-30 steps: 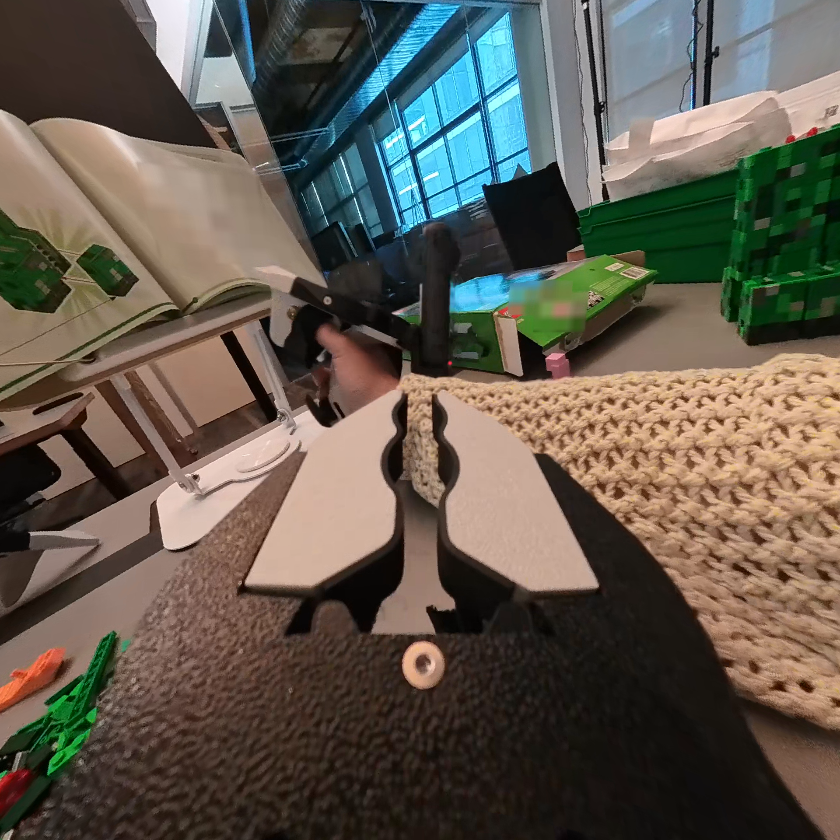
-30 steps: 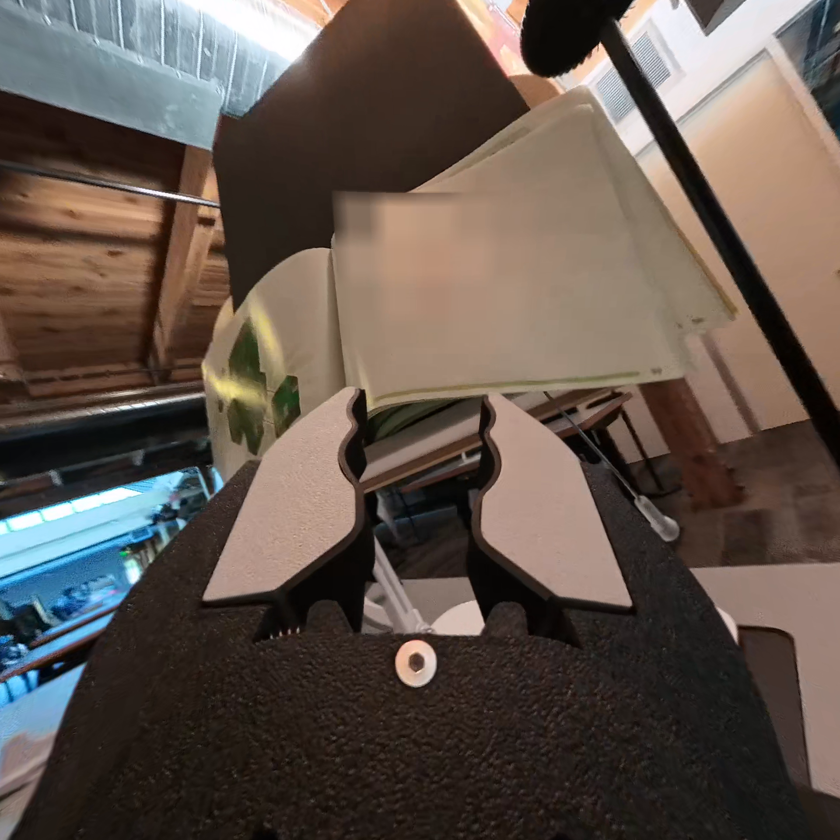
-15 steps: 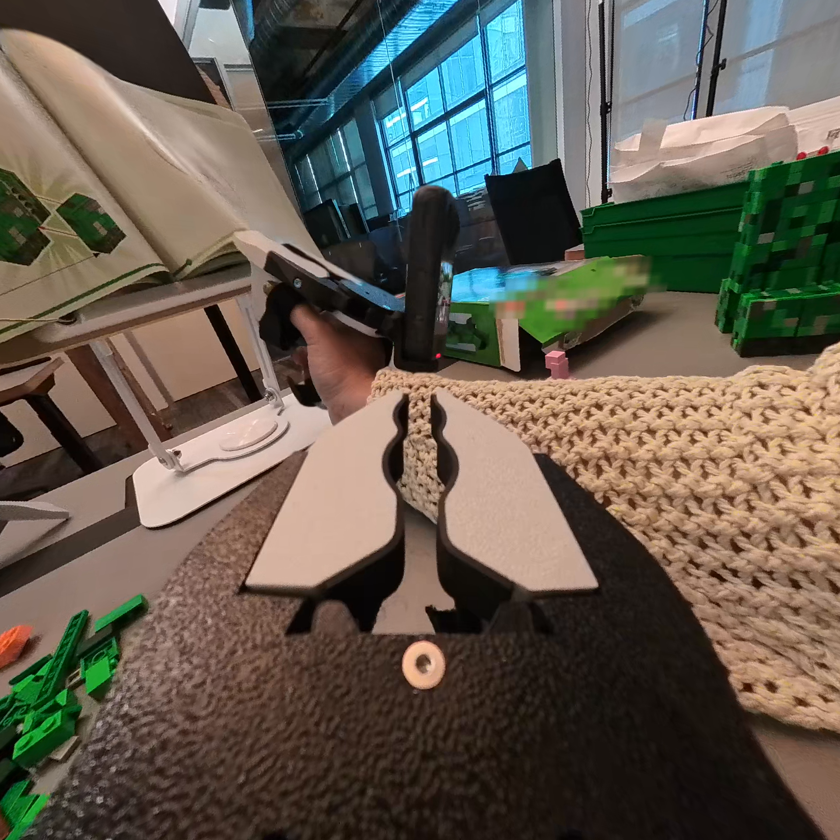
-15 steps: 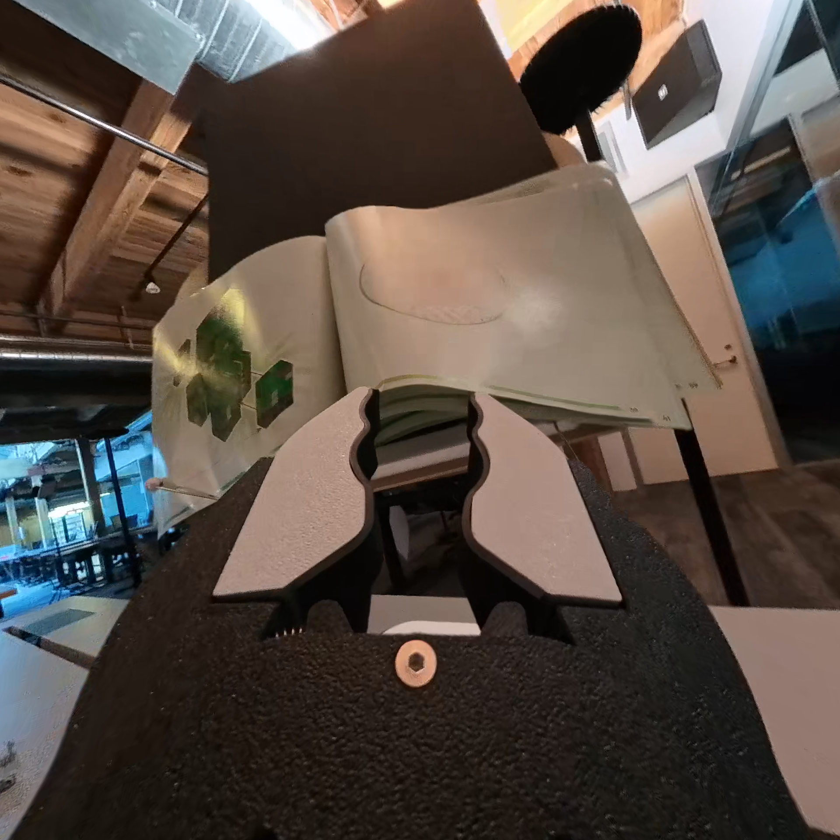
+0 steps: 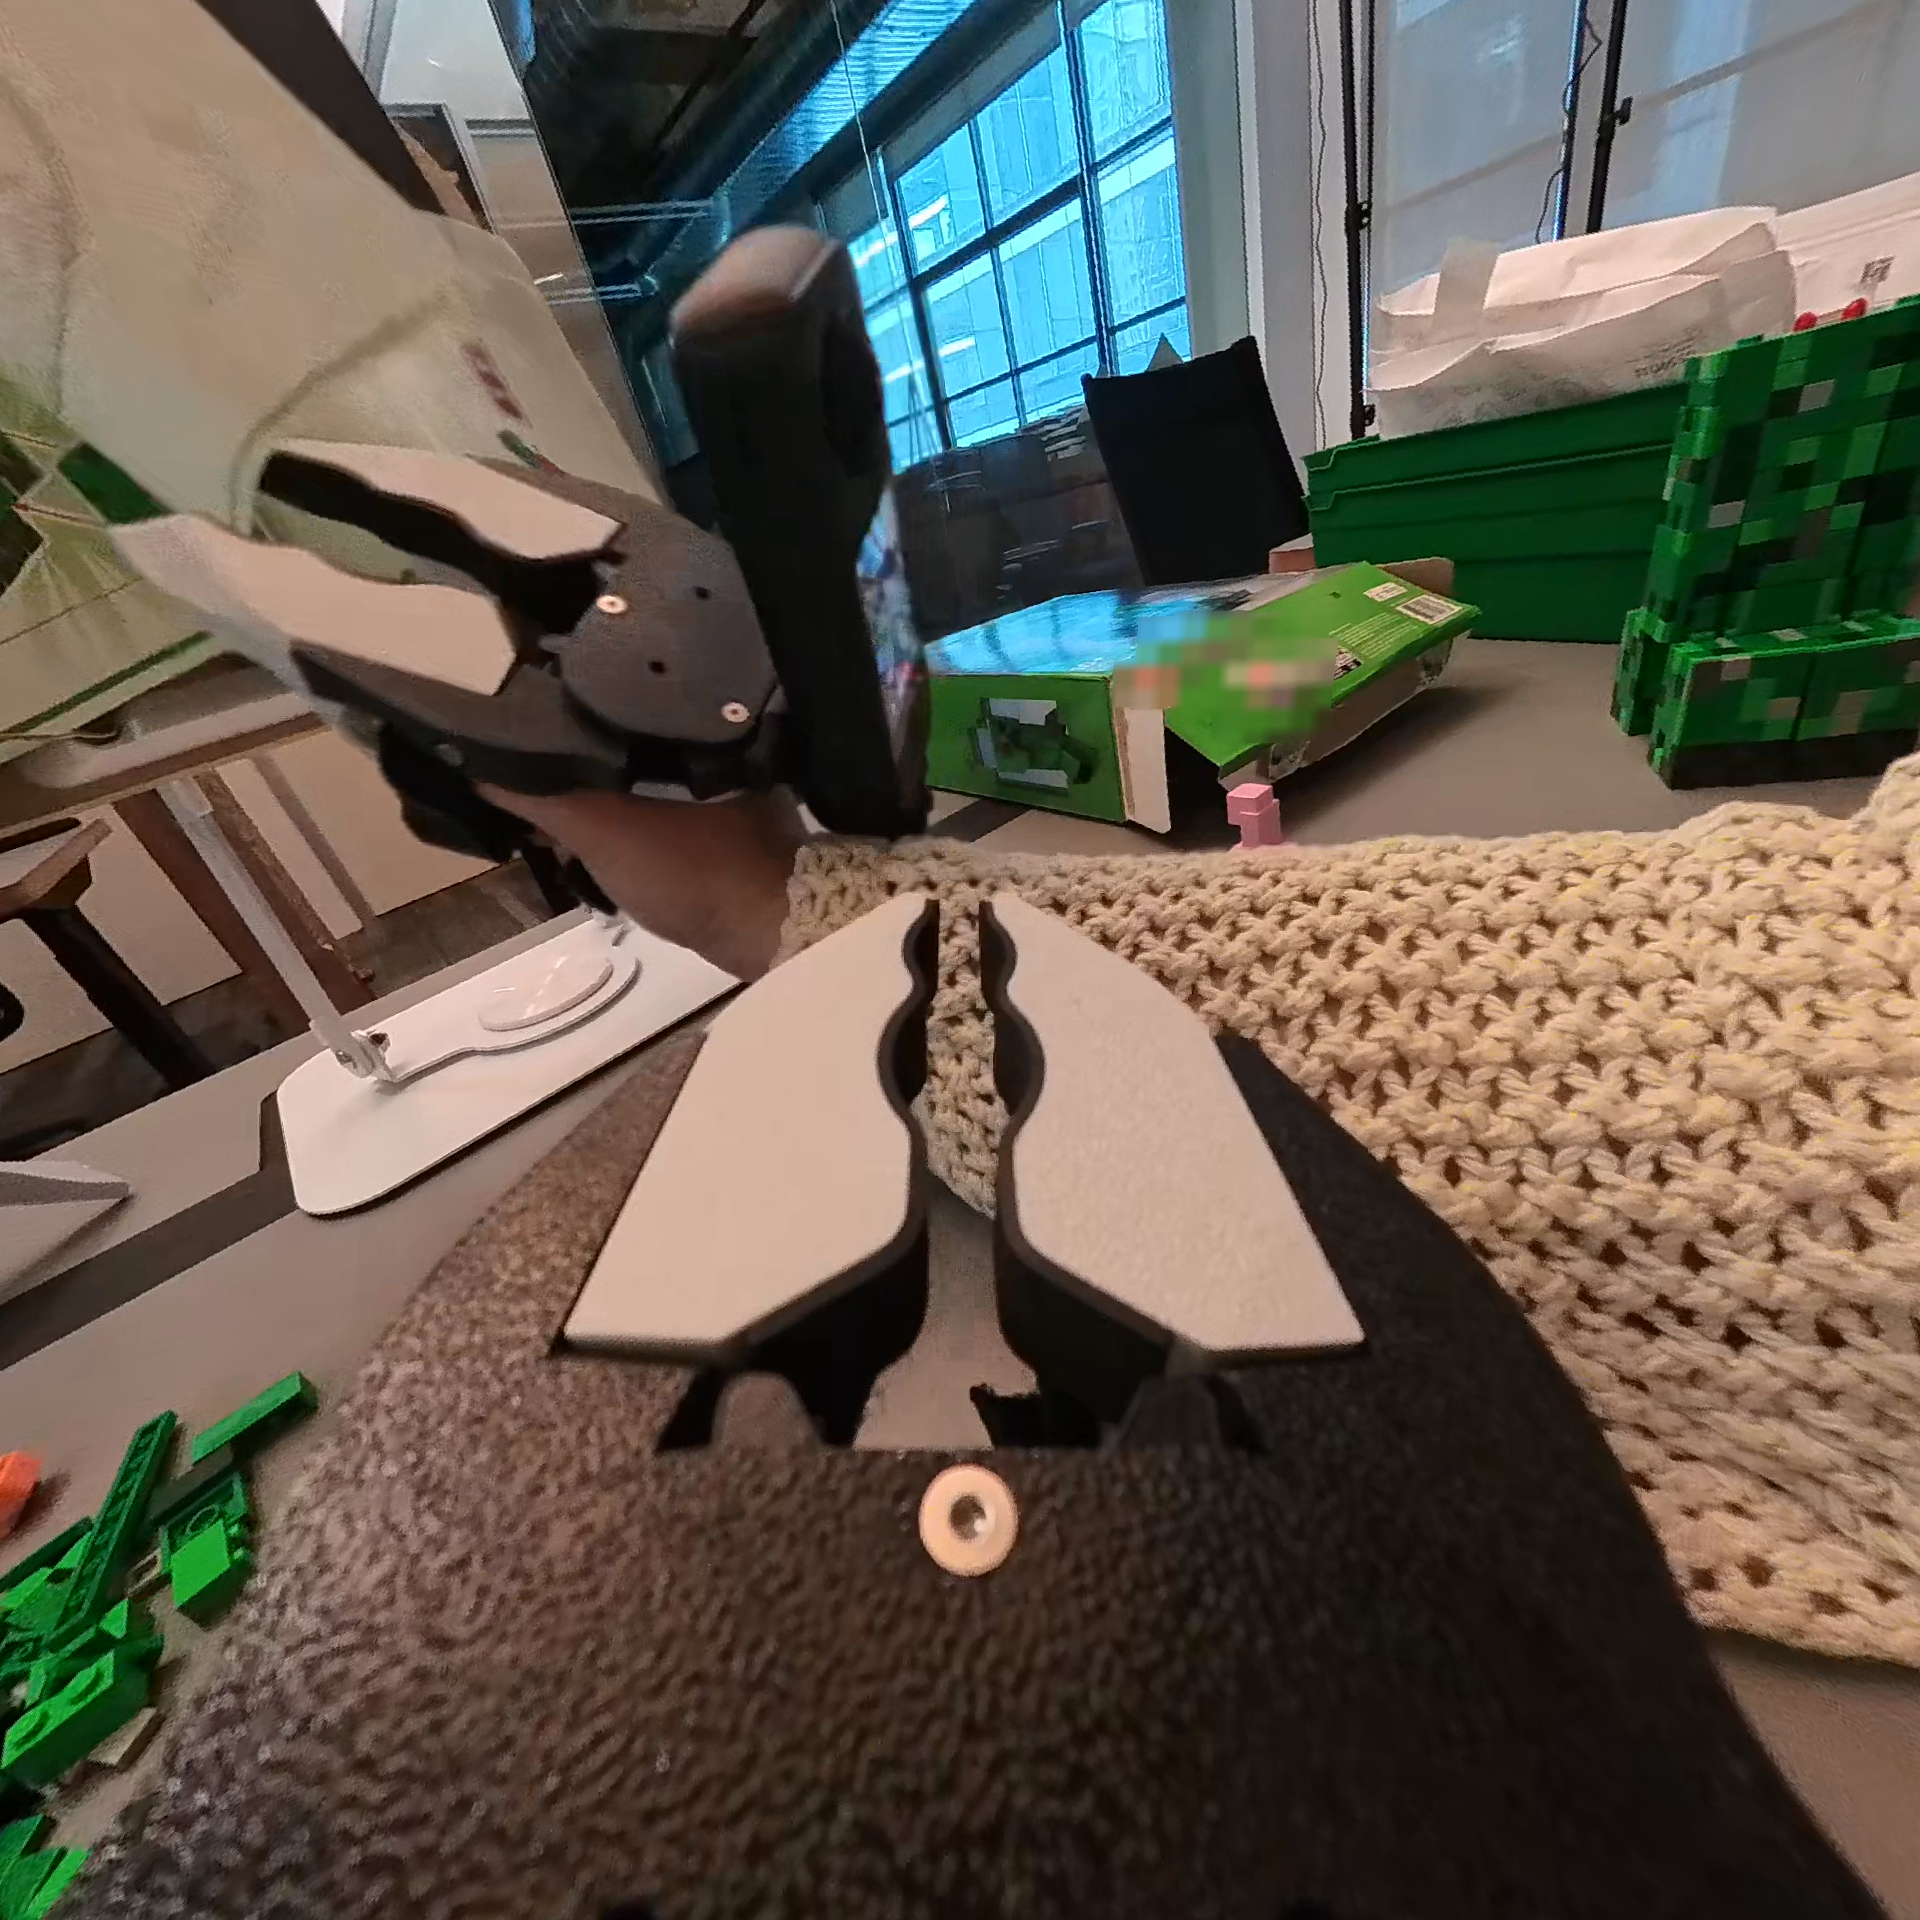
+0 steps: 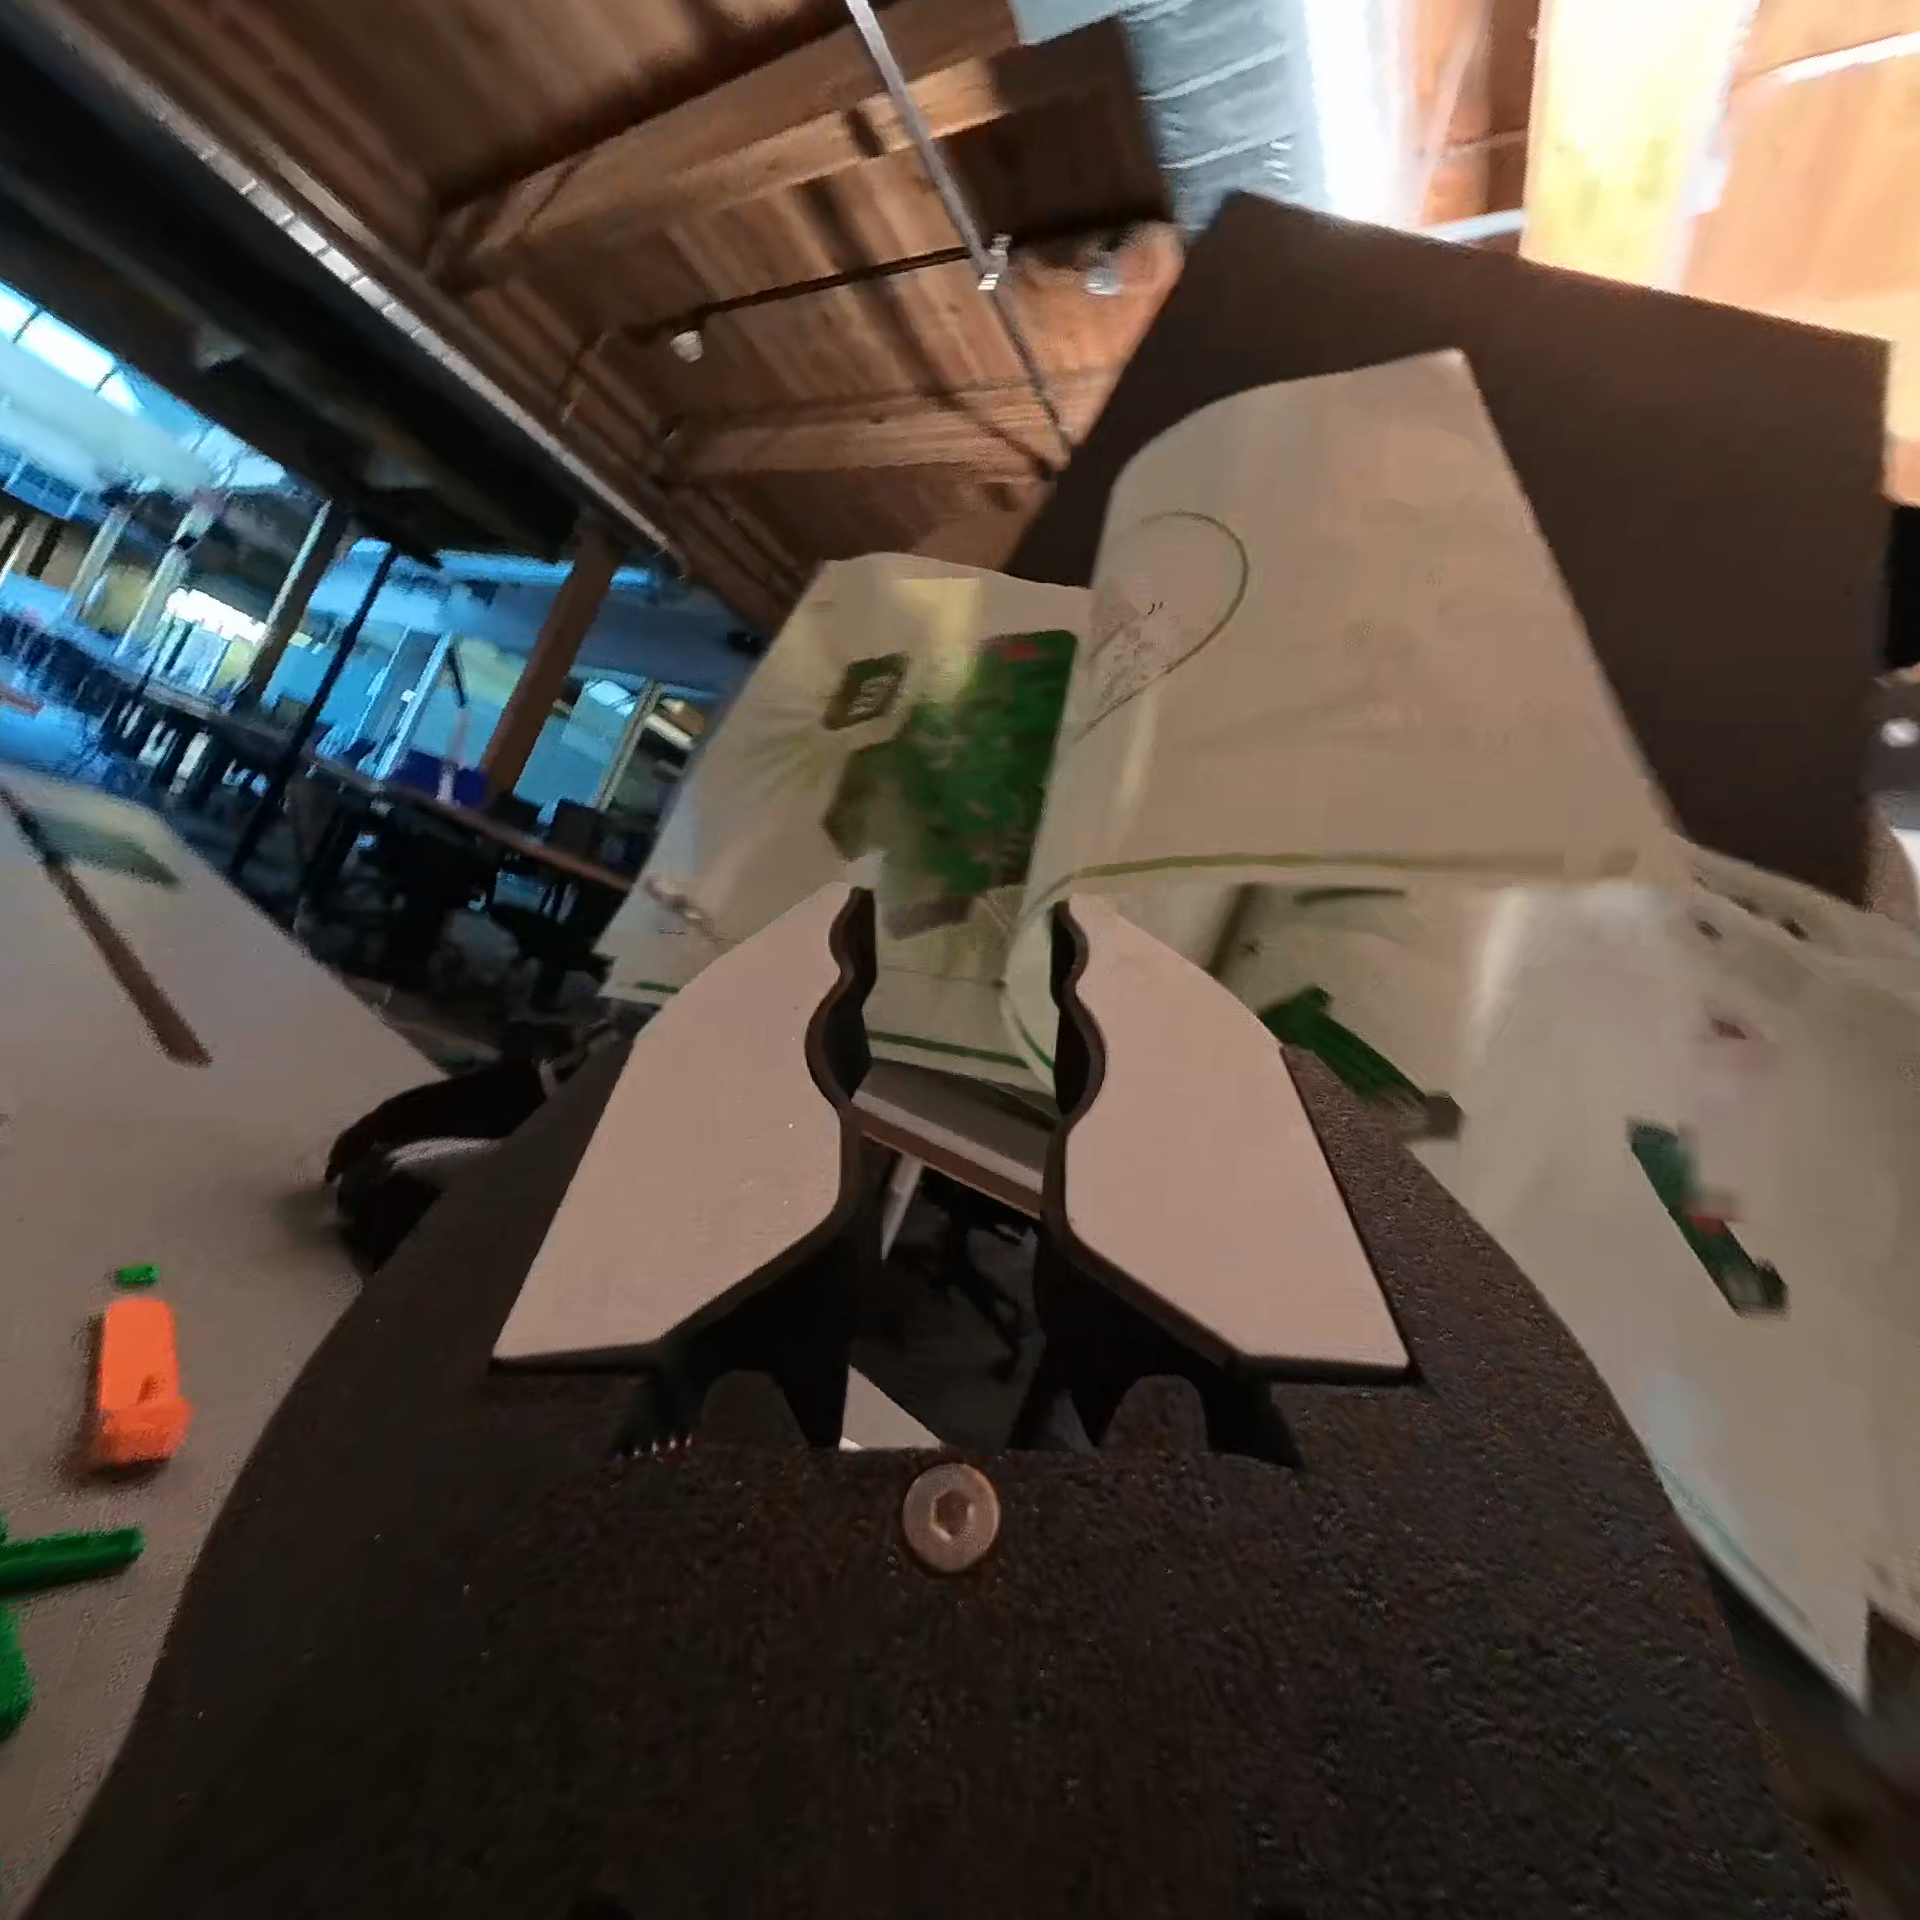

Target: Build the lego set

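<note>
My left tongs (image 5: 958,920) nearly closed, empty; right tongs (image 6: 956,914) open at the propped instruction booklet (image 6: 1299,675). Blocky green lego build (image 5: 1787,540) stands at tabletop's far edge; loose green bricks (image 5: 94,1558) remain unplaced.

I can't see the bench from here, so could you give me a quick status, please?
Left gripper nearly shut, empty, behind the knit sleeve. Right gripper open, empty, at the manual; a page mid-turn. Loose bricks untouched.

Left gripper (image 5: 958,940) nearly closed over a knit sleeve (image 5: 1507,1091) — right gripper (image 5: 249,520) parted beside the booklet (image 5: 208,260).
</note>
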`<state>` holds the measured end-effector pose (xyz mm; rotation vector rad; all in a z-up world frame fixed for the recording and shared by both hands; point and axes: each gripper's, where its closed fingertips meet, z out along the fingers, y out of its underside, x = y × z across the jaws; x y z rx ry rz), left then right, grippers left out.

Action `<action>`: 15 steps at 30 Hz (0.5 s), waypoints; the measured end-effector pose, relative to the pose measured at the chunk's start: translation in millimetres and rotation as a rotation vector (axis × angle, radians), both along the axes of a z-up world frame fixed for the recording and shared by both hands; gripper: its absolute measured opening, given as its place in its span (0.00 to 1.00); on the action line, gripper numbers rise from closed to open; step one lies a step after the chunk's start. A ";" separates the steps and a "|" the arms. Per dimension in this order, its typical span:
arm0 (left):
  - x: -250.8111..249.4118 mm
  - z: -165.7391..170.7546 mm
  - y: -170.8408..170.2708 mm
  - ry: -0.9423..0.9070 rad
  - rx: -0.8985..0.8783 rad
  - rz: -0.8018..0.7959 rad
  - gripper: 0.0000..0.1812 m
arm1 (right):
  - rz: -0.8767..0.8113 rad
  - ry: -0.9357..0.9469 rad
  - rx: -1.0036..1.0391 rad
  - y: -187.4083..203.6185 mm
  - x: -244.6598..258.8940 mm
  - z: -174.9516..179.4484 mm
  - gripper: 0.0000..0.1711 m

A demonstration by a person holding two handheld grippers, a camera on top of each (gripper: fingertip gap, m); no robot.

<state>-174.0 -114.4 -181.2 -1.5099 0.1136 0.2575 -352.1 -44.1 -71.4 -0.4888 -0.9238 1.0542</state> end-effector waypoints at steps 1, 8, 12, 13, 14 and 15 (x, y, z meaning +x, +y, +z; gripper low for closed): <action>-0.1 0.1 -0.1 -0.001 0.001 0.000 0.03 | 0.000 -0.017 0.045 -7.6 -2.7 0.1 0.19; 0.0 0.1 -0.2 -0.005 0.001 -0.001 0.03 | 0.016 -0.119 0.190 -32.5 -18.1 -10.4 0.19; 0.1 0.1 -0.1 -0.006 0.000 -0.002 0.03 | 0.027 -0.149 0.194 -32.9 -21.6 -15.5 0.19; 0.1 0.0 -0.2 -0.007 0.000 -0.002 0.03 | 0.033 -0.154 0.191 -33.1 -21.9 -15.8 0.19; 0.1 0.0 -0.1 -0.008 0.000 -0.002 0.03 | 0.041 -0.161 0.187 -33.6 -22.4 -16.0 0.19; 0.0 0.1 -0.1 -0.008 0.000 -0.003 0.02 | 0.051 -0.167 0.185 -34.6 -22.8 -16.4 0.19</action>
